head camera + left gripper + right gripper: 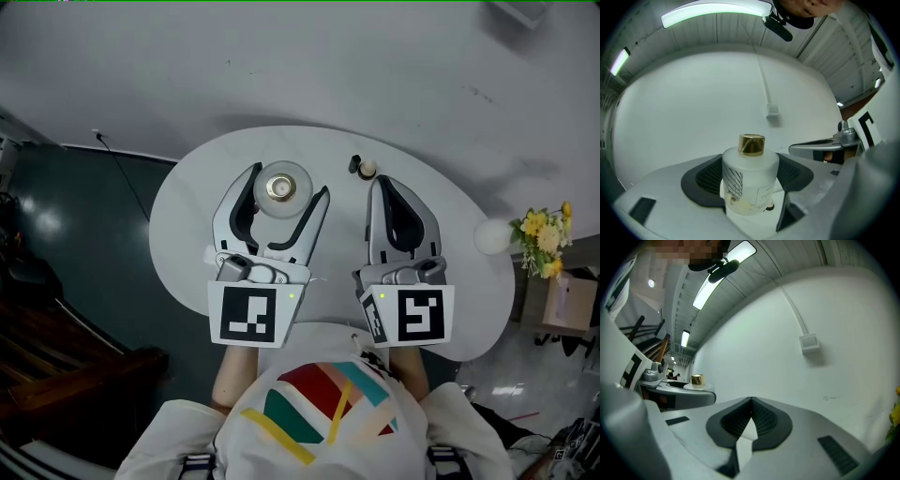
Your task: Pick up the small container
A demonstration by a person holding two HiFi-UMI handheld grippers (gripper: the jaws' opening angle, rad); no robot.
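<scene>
— What is seen on the round white table point(178, 216)?
— The left gripper point(291, 181) is closed on the small container point(281, 190), held upright between its jaws above the table's far half; the right gripper point(376, 181) is shut, with nothing held

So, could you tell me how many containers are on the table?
2. A frosted bottle is between the left gripper's jaws; a much smaller container lies just beyond the right gripper's tips. None seems hidden.
</scene>
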